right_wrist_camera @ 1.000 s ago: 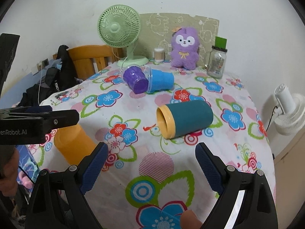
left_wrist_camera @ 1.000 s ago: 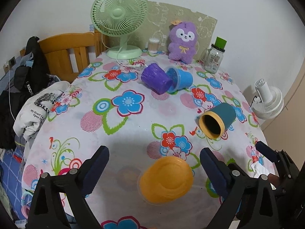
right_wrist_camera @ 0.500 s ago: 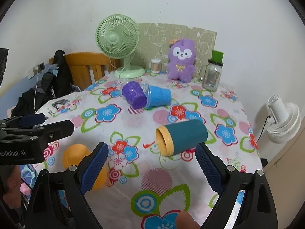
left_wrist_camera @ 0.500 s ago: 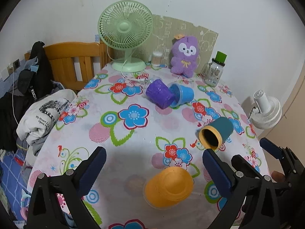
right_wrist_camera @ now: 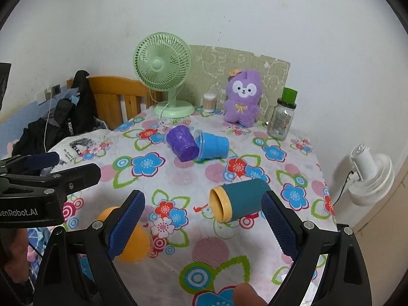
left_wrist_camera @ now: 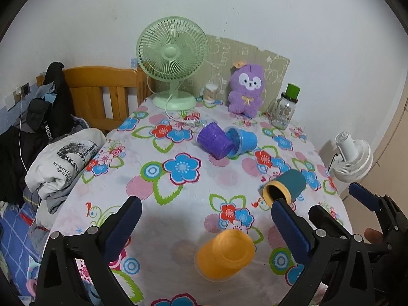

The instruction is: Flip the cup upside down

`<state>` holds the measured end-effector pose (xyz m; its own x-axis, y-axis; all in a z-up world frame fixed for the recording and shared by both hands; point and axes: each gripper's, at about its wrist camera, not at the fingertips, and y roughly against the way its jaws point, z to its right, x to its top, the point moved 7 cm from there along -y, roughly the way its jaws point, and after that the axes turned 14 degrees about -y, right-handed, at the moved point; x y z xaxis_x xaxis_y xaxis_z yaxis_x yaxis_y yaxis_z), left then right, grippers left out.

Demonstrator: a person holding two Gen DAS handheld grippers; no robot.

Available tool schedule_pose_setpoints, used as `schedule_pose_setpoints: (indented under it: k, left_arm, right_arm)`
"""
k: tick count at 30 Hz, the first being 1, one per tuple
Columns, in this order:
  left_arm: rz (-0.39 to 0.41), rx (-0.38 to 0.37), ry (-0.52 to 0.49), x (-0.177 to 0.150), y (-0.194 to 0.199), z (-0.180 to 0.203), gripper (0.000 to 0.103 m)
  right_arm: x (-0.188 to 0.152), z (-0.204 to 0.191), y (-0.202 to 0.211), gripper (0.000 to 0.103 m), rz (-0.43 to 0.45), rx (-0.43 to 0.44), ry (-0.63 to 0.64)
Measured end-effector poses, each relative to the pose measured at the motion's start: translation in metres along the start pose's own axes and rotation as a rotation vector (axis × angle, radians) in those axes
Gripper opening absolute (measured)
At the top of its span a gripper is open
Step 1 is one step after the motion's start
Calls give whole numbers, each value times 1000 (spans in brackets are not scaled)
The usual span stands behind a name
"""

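The orange cup (left_wrist_camera: 225,253) already stands mouth-down at six o'clock on the floral tablecloth (left_wrist_camera: 153,193), free of the left gripper (left_wrist_camera: 206,225), whose jaws gape empty above it. The right gripper (right_wrist_camera: 202,223) is likewise spread, framing the teal cup (right_wrist_camera: 239,200) lying on its side at centre. Likely next: close on that cup's wall and upend it.

In the right wrist view, the orange cup (right_wrist_camera: 131,242) is half hidden behind the right gripper's near finger (right_wrist_camera: 126,225). The glass jar's (left_wrist_camera: 281,112) label is too small to read. The shirt's (left_wrist_camera: 65,159) print is cut off by folds.
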<state>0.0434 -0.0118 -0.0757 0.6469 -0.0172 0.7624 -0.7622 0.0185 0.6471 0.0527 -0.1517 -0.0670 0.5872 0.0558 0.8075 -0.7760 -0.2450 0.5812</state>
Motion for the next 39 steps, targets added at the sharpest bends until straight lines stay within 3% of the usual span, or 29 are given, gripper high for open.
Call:
schedule_pose_setpoints:
  k: [9, 13, 39]
  left_arm:
    - [77, 15, 2, 12, 18, -7, 103]
    - [113, 21, 1, 17, 26, -8, 103]
    - [320, 68, -15, 42, 70, -14, 103]
  right_arm:
    - [17, -6, 16, 94, 67, -43, -12]
    - [25, -7, 24, 102, 113, -73, -11]
    - [58, 4, 57, 103, 261, -157, -73]
